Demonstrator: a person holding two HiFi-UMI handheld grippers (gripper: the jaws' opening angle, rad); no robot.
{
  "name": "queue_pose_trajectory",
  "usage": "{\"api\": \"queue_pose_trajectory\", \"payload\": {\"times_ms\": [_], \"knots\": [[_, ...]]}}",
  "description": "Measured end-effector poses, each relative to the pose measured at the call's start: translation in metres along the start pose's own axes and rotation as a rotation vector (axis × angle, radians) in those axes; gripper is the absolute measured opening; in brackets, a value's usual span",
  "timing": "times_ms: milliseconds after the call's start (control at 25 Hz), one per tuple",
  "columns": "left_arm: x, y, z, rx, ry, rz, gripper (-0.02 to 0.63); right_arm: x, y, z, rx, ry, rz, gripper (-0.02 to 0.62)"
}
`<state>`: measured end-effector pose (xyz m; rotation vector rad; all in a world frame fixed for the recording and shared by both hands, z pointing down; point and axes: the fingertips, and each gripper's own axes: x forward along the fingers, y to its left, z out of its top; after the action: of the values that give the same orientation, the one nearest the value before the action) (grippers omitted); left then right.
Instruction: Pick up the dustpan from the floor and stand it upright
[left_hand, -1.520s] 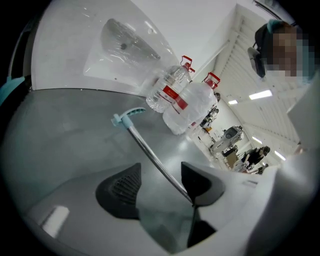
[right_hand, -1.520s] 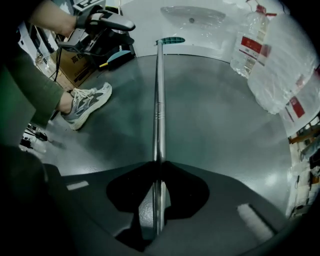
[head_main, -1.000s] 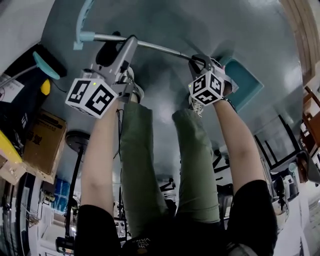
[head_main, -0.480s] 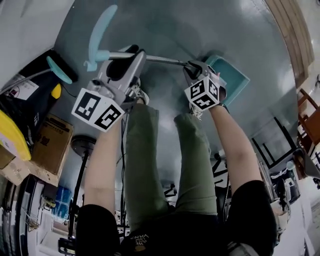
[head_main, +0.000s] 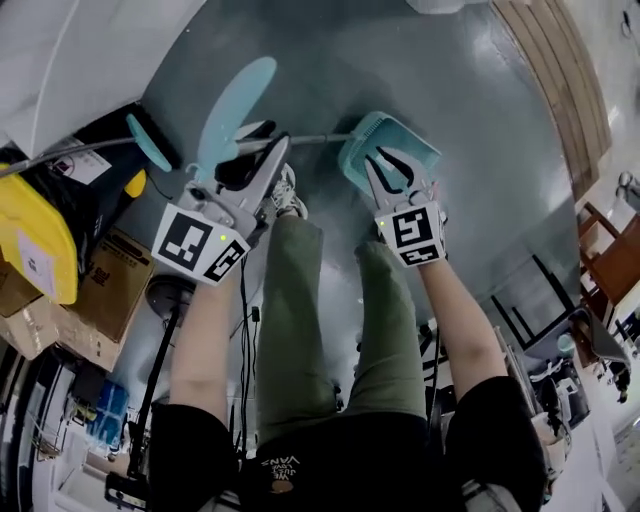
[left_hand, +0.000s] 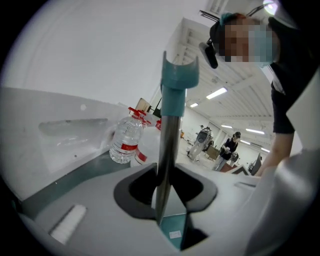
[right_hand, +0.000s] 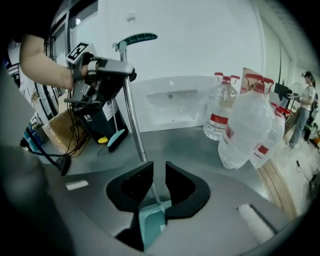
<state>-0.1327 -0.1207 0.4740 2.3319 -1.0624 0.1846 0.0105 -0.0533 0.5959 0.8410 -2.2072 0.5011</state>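
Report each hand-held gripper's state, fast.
Left hand-held gripper: jaws just closed on the dustpan's pole.
Right hand-held gripper: closed on the dustpan's scoop.

The glossy grey-green floor (head_main: 500, 150) is reflecting the ceiling lights. 1 cardboard box (head_main: 105, 290) is sitting on it at the left, just beside the round base of a stand (head_main: 165, 295). 1 white shoe (head_main: 285, 195) is standing near the middle. Large clear water bottles with red caps (right_hand: 250, 130) are standing together by the wall, and wooden planking (head_main: 560, 90) is bordering the floor at the right.
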Motion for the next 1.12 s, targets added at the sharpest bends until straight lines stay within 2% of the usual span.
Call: {"api": "queue_pose_trajectory", "payload": {"times_ms": [200,480,640,840,1040,1120], "knots": [[-0.039,0.034,0.033,0.113,0.005,0.057,0.14,-0.009,0.019,0.076,-0.021,-0.117,0.008,0.074],[-0.096,0.095,0.063,0.228,0.057,0.13,0.14,-0.002,0.049,0.157,-0.023,-0.208,0.038,0.074],[-0.129,0.136,0.072,0.286,0.096,0.156,0.14,0.019,0.072,0.191,-0.043,-0.187,0.079,0.074],[-0.166,0.186,0.087,0.281,0.159,0.238,0.14,0.042,0.094,0.23,-0.057,-0.231,0.101,0.074],[-0.19,0.226,0.098,0.384,0.225,0.27,0.14,0.053,0.103,0.256,-0.069,-0.23,0.109,0.074],[-0.195,0.241,0.101,0.465,0.232,0.26,0.138,0.059,0.105,0.264,-0.067,-0.243,0.106,0.074]]}}
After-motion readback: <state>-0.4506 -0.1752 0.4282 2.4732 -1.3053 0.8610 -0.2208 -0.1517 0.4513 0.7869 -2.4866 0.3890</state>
